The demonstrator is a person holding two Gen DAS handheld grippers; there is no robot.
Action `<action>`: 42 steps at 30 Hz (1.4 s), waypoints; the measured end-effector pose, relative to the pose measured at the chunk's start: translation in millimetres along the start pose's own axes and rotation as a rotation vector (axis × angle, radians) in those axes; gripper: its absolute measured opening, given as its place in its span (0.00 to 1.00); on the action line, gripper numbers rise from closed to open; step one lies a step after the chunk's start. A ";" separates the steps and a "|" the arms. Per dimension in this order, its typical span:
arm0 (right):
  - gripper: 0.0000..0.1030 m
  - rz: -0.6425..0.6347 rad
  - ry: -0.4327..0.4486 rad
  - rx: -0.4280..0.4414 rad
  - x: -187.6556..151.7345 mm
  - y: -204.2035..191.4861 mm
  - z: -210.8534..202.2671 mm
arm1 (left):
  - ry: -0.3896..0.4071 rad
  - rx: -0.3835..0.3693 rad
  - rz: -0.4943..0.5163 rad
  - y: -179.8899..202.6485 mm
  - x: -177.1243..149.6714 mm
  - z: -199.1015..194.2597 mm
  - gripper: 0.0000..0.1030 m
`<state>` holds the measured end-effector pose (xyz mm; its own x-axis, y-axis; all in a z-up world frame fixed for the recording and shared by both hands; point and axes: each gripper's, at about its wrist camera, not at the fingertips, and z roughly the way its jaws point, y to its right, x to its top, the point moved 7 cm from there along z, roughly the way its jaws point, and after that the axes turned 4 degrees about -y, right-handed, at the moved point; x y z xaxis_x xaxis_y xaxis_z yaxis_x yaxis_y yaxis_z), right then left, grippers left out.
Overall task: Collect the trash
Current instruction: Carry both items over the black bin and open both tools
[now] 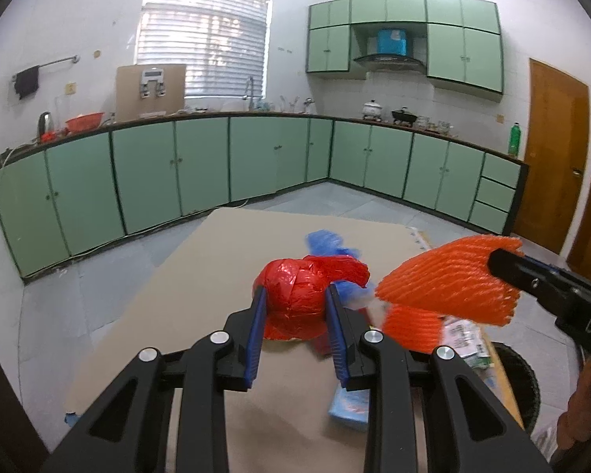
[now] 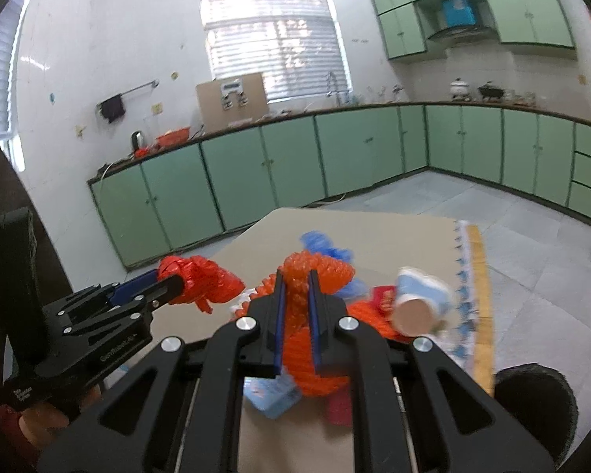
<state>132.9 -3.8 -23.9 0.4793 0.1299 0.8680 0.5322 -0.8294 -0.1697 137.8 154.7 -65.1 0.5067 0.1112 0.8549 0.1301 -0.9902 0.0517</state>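
the left gripper [image 1: 293, 295] fingers clench a red plastic bag [image 1: 295, 295]; the right gripper [image 2: 294, 276] fingers clench orange foam netting [image 2: 315, 272], both above the counter [image 1: 216, 260]. only the right view shows a blurred cup [image 2: 417, 303] near the counter's right edge, bin [image 2: 532, 398] below.

Free room and obstacles: the left half of the surface [image 1: 185, 276] lies bare, open to a pass from the left edge up to the far edge. The right half is crowded, with the red bag [image 1: 295, 295] filling the left tool [image 1: 295, 299], blue plastic [image 1: 327, 242] just behind it, and the orange foam net [image 1: 449, 280] in the right tool [image 2: 295, 276] hanging over the litter. Beyond the right edge the dark bin [image 1: 520, 378] stands near the corner, and the floor [image 1: 354, 201] towards the green cabinets [image 1: 145, 173] is open.
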 end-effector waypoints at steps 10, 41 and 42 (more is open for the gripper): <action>0.09 0.064 0.066 -0.185 -5.7 84.4 -62.3 | 0.003 -0.172 0.082 96.3 6.4 3.7 0.29; 0.11 0.398 -0.115 -0.591 -165.0 340.8 -86.4 | -0.259 -0.524 0.299 371.0 -73.1 109.5 0.30; 0.13 0.405 -0.122 -0.593 -169.0 345.1 -84.4 | -0.266 -0.523 0.302 374.7 -75.2 111.1 0.31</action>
<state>176.7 -357.9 -189.8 0.6512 -0.2189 0.7267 -0.1547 -0.9757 -0.1552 243.1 -215.3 -167.4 0.6582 -0.2276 0.7176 -0.4483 -0.8843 0.1307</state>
